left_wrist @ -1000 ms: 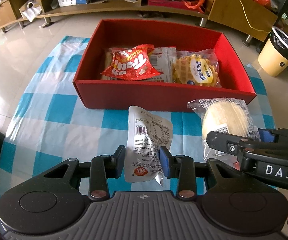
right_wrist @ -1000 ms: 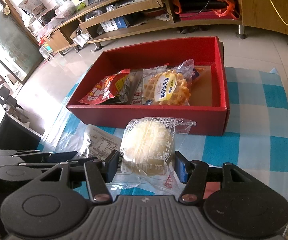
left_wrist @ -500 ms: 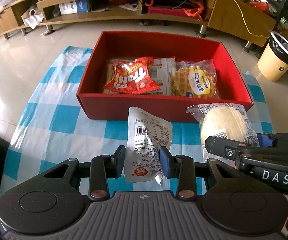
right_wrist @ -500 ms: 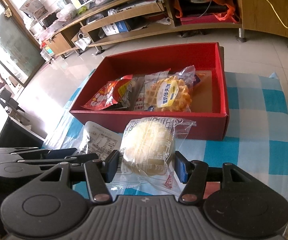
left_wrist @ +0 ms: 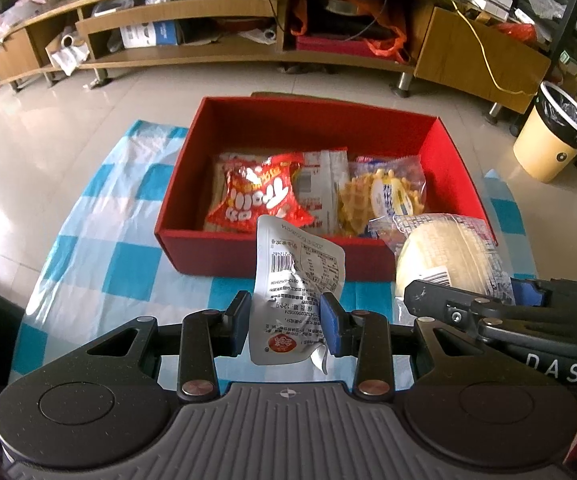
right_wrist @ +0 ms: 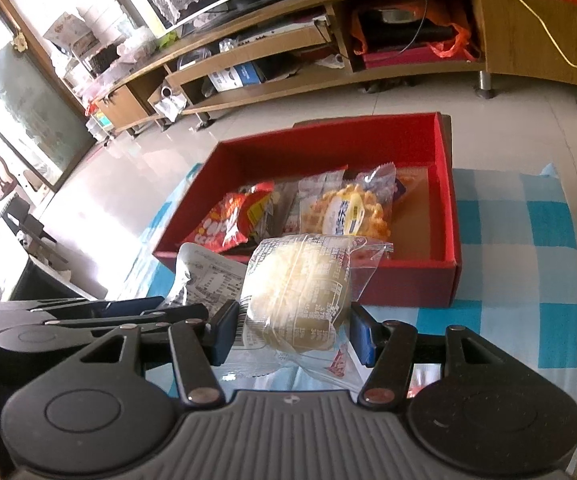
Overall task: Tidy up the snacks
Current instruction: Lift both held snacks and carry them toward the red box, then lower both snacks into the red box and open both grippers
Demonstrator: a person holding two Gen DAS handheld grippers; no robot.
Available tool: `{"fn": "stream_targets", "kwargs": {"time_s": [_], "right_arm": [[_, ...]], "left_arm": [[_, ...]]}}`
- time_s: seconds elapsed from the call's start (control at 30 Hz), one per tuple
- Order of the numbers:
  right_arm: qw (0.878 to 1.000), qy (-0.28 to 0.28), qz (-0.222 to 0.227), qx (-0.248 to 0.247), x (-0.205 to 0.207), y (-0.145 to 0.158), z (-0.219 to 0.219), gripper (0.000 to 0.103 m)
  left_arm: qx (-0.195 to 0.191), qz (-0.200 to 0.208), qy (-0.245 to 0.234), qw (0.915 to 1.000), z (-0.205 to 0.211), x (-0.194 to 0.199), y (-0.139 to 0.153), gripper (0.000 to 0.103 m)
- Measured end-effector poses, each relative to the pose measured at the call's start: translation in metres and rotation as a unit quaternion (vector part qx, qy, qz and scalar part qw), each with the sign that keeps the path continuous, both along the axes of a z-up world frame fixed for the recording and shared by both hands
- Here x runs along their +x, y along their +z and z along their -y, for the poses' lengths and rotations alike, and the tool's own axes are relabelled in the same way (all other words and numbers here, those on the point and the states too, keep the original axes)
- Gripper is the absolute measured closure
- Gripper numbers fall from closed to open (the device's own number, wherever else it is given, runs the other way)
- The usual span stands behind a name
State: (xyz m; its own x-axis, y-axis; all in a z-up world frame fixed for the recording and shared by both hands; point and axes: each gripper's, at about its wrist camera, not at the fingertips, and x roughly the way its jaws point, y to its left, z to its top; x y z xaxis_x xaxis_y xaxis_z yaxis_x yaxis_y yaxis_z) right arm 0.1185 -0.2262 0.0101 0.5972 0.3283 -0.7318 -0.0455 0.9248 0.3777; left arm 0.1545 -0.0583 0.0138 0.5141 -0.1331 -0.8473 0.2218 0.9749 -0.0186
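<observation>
The left gripper [left_wrist: 286,326] is closed on the lower end of a flat silver pouch [left_wrist: 298,280], which stands up limp and crinkled between its blue pads. Just beside it, the right gripper [right_wrist: 293,332] is clamped on a round pale bun in a clear wrapper [right_wrist: 298,288], held at its near edge. Both snacks look light. The foil is probably slippery and bends easily, and the bun seems soft enough to squash, so a gentle hold at the sealed edge suits each. Both hang over a blue and white checked cloth [left_wrist: 128,264], near the front wall of an open red cardboard box [left_wrist: 308,264]. Inside lie a glossy red packet [left_wrist: 260,200] and a wrapped waffle [left_wrist: 384,200].
</observation>
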Motion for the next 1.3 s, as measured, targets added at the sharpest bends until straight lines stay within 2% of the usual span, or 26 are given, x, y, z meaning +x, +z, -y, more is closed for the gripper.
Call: {"fn": "stream_targets", "kwargs": {"time_s": [0.63,0.83,1.03,1.1,1.17,1.2,1.23,1.3], "right_arm": [[0.999,-0.030,0.020,0.008,0.019,0.013,0.008,0.049],[0.998,-0.047,0.031,0.008,0.045,0.014,0.014,0.049],[0.998,-0.049,0.026,-0.002,0.077,0.002,0.013,0.048],[0.999,-0.047,0.025,-0.006,0.086,-0.004,0.011,0.048],[0.998,-0.050,0.028,-0.008,0.092,-0.007,0.011,0.047],[0.998,-0.051,0.029,-0.010,0.094,-0.008,0.011,0.045],[0.998,-0.054,0.030,-0.009,0.095,-0.008,0.011,0.042],[0.997,-0.062,0.035,-0.009,0.095,-0.007,0.013,0.040]], "left_arm": [[-0.007,0.026,0.007,0.9996,0.011,0.030,0.015,0.058],[-0.001,0.040,0.012,0.9991,0.019,0.058,0.014,0.058],[0.002,0.027,0.029,0.9992,0.019,0.089,-0.005,0.057],[0.005,0.022,0.032,0.9992,0.016,0.096,-0.011,0.051],[0.014,0.025,0.036,0.9990,0.014,0.098,-0.014,0.036],[0.019,0.027,0.039,0.9987,0.012,0.099,-0.014,0.032],[0.022,0.029,0.042,0.9985,0.010,0.100,-0.014,0.028],[0.021,0.028,0.044,0.9984,0.005,0.099,-0.012,0.028]]}}
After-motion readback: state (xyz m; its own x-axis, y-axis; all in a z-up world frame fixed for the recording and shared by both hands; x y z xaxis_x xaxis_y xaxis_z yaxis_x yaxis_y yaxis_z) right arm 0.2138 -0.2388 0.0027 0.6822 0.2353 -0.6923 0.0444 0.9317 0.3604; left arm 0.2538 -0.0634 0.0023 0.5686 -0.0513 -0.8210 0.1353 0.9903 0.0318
